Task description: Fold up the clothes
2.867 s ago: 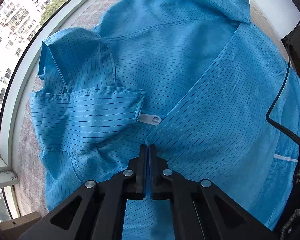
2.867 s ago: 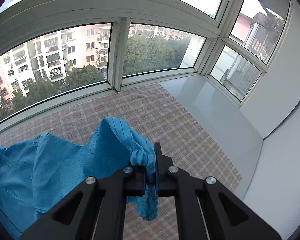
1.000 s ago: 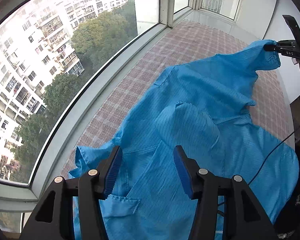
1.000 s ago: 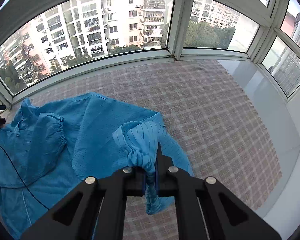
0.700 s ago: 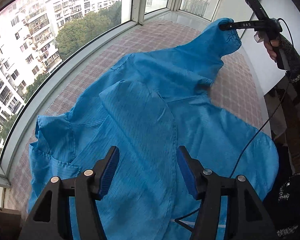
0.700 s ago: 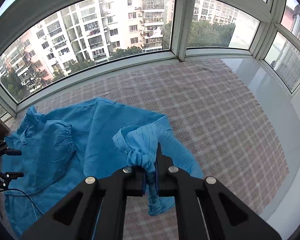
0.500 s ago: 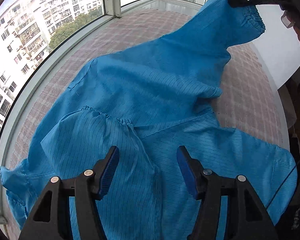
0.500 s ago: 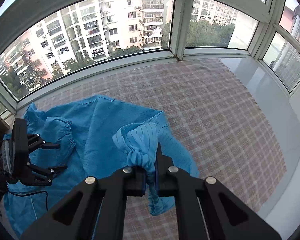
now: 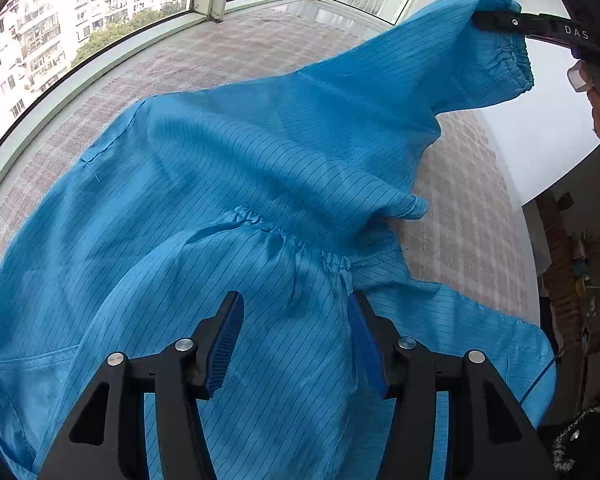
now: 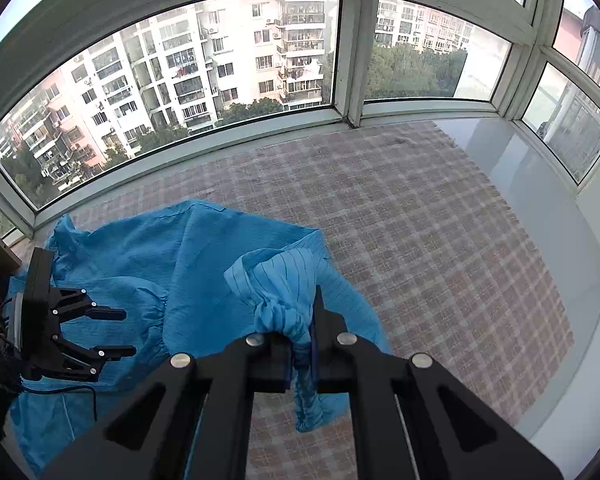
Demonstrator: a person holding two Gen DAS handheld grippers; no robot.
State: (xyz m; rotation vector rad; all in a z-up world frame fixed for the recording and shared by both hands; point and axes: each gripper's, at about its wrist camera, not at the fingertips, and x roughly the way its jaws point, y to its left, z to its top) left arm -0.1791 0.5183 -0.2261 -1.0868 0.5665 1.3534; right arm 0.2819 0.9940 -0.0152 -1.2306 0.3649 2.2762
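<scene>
The blue garment [image 9: 260, 168] lay spread over the checked cloth [image 10: 440, 220] on the window ledge, directly ahead of and beneath both tools. The left gripper [image 9: 294, 312] stood wide open above it, its blue-padded jaws straddling a gathered sleeve cuff [image 9: 296, 240] without touching it. The right gripper [image 10: 300, 344] was clamped tight on the other sleeve's bunched cuff [image 10: 280, 316], holding that sleeve lifted clear of the ledge while the rest trailed down toward the left gripper.
</scene>
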